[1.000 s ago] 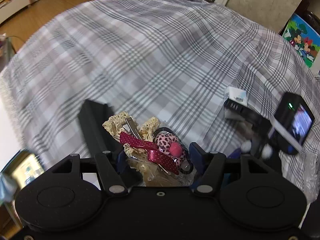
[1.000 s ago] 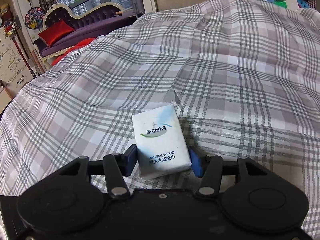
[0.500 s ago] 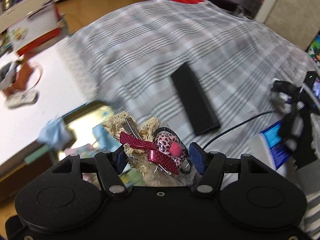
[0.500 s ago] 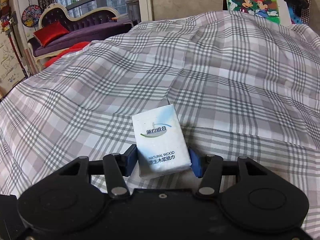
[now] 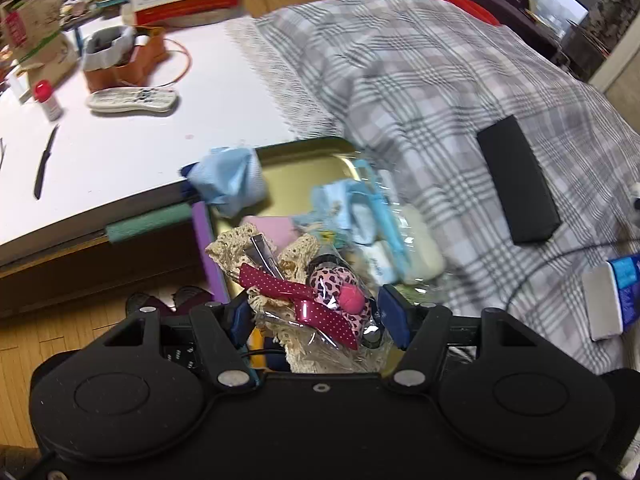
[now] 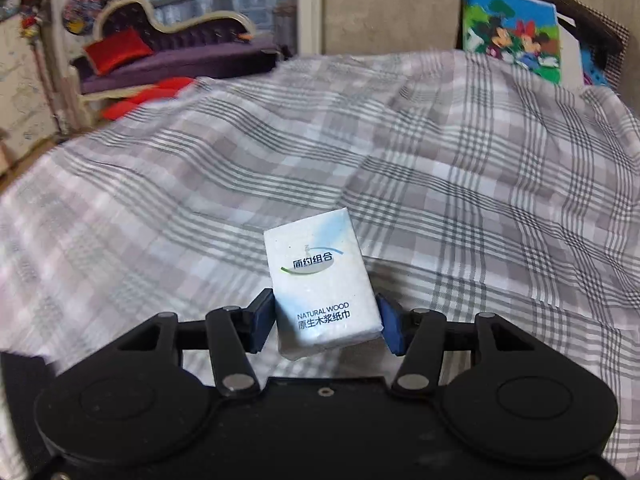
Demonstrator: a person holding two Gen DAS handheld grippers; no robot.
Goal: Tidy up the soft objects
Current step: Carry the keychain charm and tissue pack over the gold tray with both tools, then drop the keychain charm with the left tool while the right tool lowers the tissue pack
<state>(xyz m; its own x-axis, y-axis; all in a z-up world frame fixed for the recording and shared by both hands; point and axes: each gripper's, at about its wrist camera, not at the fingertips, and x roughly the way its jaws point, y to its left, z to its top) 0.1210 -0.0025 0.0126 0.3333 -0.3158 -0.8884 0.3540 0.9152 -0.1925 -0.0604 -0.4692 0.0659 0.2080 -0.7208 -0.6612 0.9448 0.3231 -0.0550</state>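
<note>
My left gripper (image 5: 316,312) is shut on a clear packet of hair accessories (image 5: 308,300): cream lace, a red dotted ribbon, a pink leopard bobble. It hangs over a gold tin tray (image 5: 304,160) that holds a light blue cloth (image 5: 228,176), a blue packet (image 5: 360,208) and a pink pad. My right gripper (image 6: 324,320) is shut on a white tissue pack (image 6: 320,280) printed "NATURAL WOOD", held above the plaid bedspread (image 6: 440,168).
A white table (image 5: 120,148) at left carries a remote (image 5: 132,100), a knife, a red-capped bottle and an orange box. A black case (image 5: 516,180), a cable and a blue-white pack (image 5: 612,300) lie on the plaid cover. A purple sofa (image 6: 172,52) stands behind.
My left gripper has swung left from the bedspread to over the gold tray, still holding the packet. My right gripper has lifted and tilted up slightly with the tissue pack.
</note>
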